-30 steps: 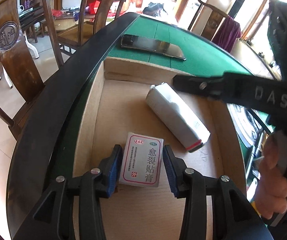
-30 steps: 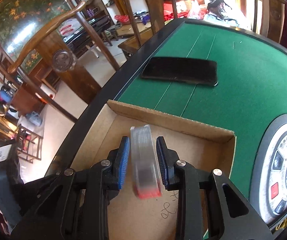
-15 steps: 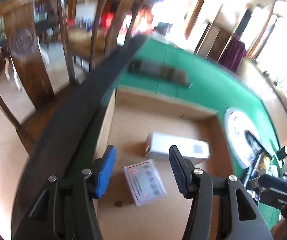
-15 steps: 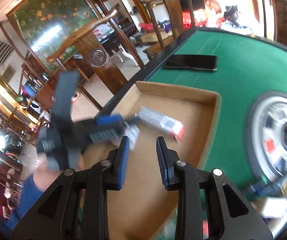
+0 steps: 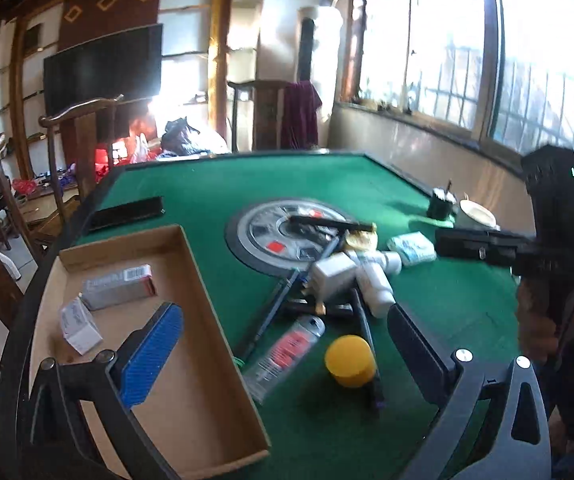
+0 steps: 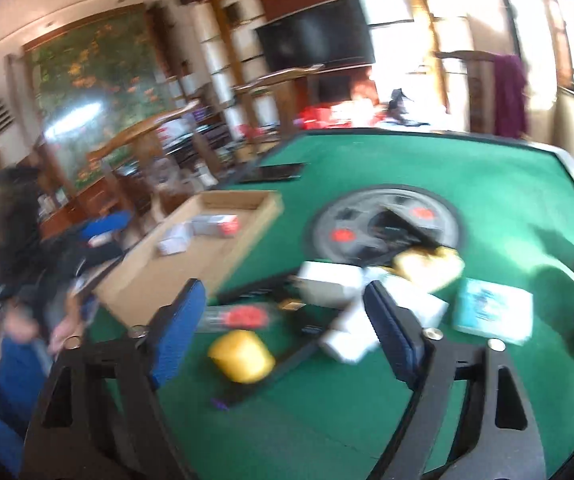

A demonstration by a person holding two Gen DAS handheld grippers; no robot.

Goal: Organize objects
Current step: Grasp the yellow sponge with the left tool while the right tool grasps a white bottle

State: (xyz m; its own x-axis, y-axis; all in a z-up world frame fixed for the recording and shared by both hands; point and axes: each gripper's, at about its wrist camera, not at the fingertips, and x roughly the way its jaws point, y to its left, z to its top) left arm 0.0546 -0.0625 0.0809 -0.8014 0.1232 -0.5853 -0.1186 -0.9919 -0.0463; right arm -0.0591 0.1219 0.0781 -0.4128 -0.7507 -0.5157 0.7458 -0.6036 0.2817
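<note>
**Both tongs spread wide and empty above a cluttered green tabletop**

The left tongs (image 5: 283,344) are released, their jaws opening, with nothing pressed between the blue pads. They hang over the near edge of a shallow cardboard tray (image 5: 223,344) and the green tabletop (image 5: 367,184) beside it. The right tongs (image 6: 283,328) are also released and opening, holding nothing (this view is blurred by motion).

Just past the left tongs lie a yellow round lid (image 5: 350,366) and a clear tube with a red label (image 5: 285,354), both on the felt outside the tray. Beyond them sits a loose pile: white bottles (image 5: 375,280), a white boxy item, dark pens and sticks, touching and overlapping one another. A pale blue packet (image 5: 411,248) lies just to the right of the pile.

Inside the tray rest two items: a long grey box with a red end (image 5: 117,286) and a small white box (image 5: 80,328), near each other at the far left corner. A dark phone (image 5: 127,213) lies on the felt beyond the tray. A round grey console (image 5: 263,236) is set in the tabletop's middle.
</note>
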